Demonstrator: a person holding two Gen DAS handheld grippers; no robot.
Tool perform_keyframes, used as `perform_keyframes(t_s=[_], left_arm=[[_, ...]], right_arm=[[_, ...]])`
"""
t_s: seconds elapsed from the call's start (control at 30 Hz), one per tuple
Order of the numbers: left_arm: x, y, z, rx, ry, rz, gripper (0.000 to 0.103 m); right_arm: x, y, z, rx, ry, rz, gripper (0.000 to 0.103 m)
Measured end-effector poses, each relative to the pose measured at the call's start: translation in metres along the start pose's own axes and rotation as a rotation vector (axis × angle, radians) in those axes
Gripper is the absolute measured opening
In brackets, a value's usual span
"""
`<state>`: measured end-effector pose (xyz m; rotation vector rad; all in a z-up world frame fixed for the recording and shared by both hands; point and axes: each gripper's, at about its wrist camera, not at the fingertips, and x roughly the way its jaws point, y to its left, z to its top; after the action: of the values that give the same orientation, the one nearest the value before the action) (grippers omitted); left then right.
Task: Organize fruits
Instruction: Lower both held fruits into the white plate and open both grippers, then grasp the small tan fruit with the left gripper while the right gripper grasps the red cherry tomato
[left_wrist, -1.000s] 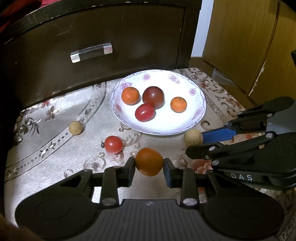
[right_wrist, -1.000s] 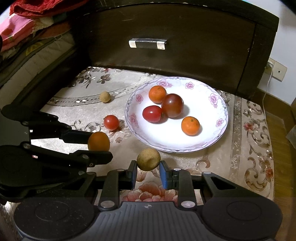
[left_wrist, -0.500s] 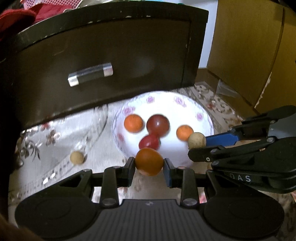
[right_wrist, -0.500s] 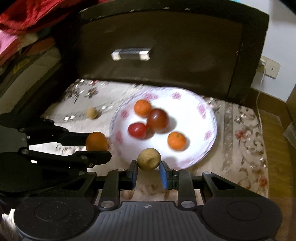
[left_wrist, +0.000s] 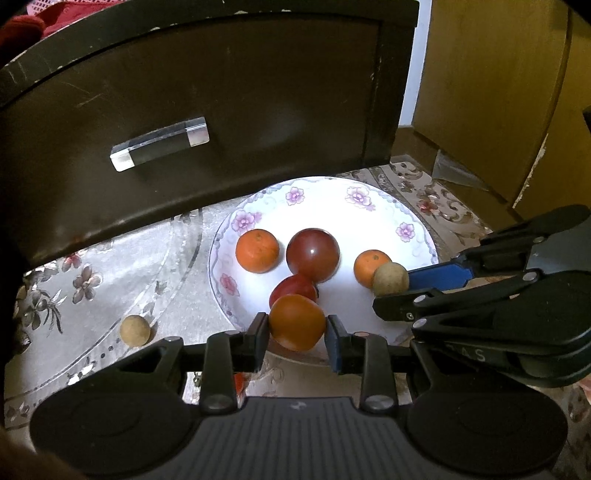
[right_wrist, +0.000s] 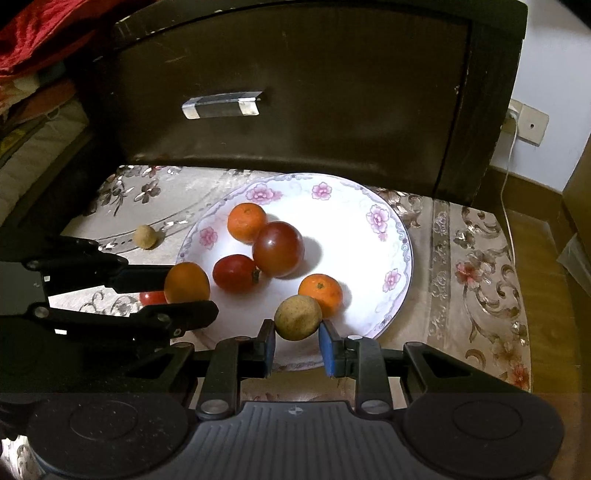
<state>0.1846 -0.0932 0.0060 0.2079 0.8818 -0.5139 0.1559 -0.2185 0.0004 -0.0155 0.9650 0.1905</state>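
Gripping at mid-girth: orange tomato (left_wrist: 297, 322) is clamped in left hand-held gripper (left_wrist: 297, 338), tan longan (right_wrist: 298, 316) in right hand-held gripper (right_wrist: 297, 341), both above plate (right_wrist: 400, 236) near edge. Light, round, soft-skinned, likely slippery; gentle squeeze is advised.

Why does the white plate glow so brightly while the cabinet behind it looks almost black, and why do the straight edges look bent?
Left wrist view: light from above washes out the plate, and a glint sits on the dark tomato. Right wrist view: fruit shadows fall rightward on the plate; the fisheye lens bows the drawer front.
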Motion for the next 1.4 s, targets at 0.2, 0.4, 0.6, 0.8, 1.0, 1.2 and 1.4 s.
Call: perform_keyframes(t_s=[0.2,0.4,0.6,0.8,1.0,1.2,1.4], left_arm=[[0.011,0.002,0.001,0.0,-0.002,0.015,0.037],[0.018,0.004,0.005,-0.009,-0.012,0.015,0.037],[0.019,0.003,0.004,-0.004,-0.019,0.018,0.038],[0.012,0.003,0.006,-0.009,-0.045,0.023,0.039],[0.001,0.009,0.01,-0.028,-0.074,0.032,0.043],[-0.022,0.027,0.015,-0.094,-0.125,0.058,0.044],[-0.041,0.044,0.009,-0.121,-0.128,0.099,0.044]], right_arm=[[0.01,-0.004,0.004,-0.002,-0.001,-0.013,0.024],[0.017,-0.006,0.007,0.002,-0.017,-0.032,0.025],[0.019,-0.009,0.008,0.008,-0.018,-0.042,0.024],[0.015,-0.011,0.009,0.021,-0.036,-0.041,0.028],[0.006,-0.015,0.012,0.044,-0.07,-0.034,0.033],[-0.001,-0.007,0.012,0.022,-0.079,-0.013,0.034],[-0.013,0.002,0.012,0.016,-0.096,0.02,0.034]])
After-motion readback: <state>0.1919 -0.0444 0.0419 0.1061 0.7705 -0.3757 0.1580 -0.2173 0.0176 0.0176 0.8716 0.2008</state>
